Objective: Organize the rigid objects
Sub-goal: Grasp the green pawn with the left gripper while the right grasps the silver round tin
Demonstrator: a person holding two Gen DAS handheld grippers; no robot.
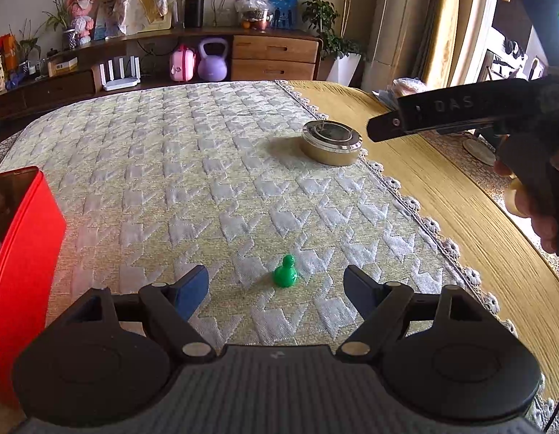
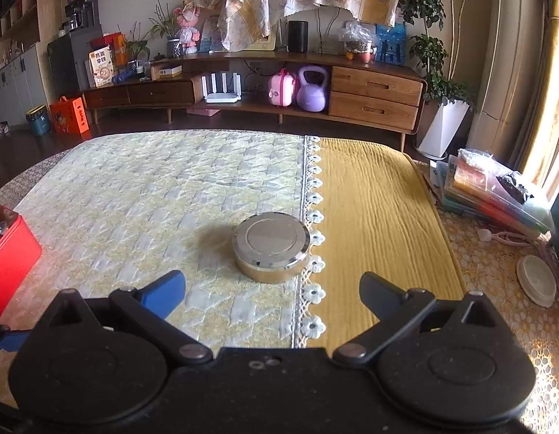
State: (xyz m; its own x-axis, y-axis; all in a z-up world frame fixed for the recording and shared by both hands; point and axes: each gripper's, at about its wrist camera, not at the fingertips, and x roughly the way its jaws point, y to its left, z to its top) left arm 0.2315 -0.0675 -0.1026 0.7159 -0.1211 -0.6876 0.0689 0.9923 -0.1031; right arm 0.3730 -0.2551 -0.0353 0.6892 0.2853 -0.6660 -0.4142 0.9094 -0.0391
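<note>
A small green pawn (image 1: 286,272) stands upright on the quilted cloth, just ahead of my left gripper (image 1: 275,287), whose jaws are open wide with the pawn between and slightly beyond the tips, untouched. A round silver and gold tin (image 1: 331,141) lies near the cloth's lace edge. In the right wrist view the same tin (image 2: 271,252) sits just ahead of my right gripper (image 2: 272,289), which is open and holds nothing. The right gripper's body and the hand holding it show at the right of the left wrist view. A red box (image 1: 20,253) stands at the left.
The red box (image 2: 9,264) sits at the far left in the right wrist view. A yellow cloth (image 2: 373,217) covers the table right of the lace edge. Stacked folders (image 2: 492,195) and a white lid (image 2: 536,280) lie at the right. A wooden sideboard (image 2: 315,86) stands behind.
</note>
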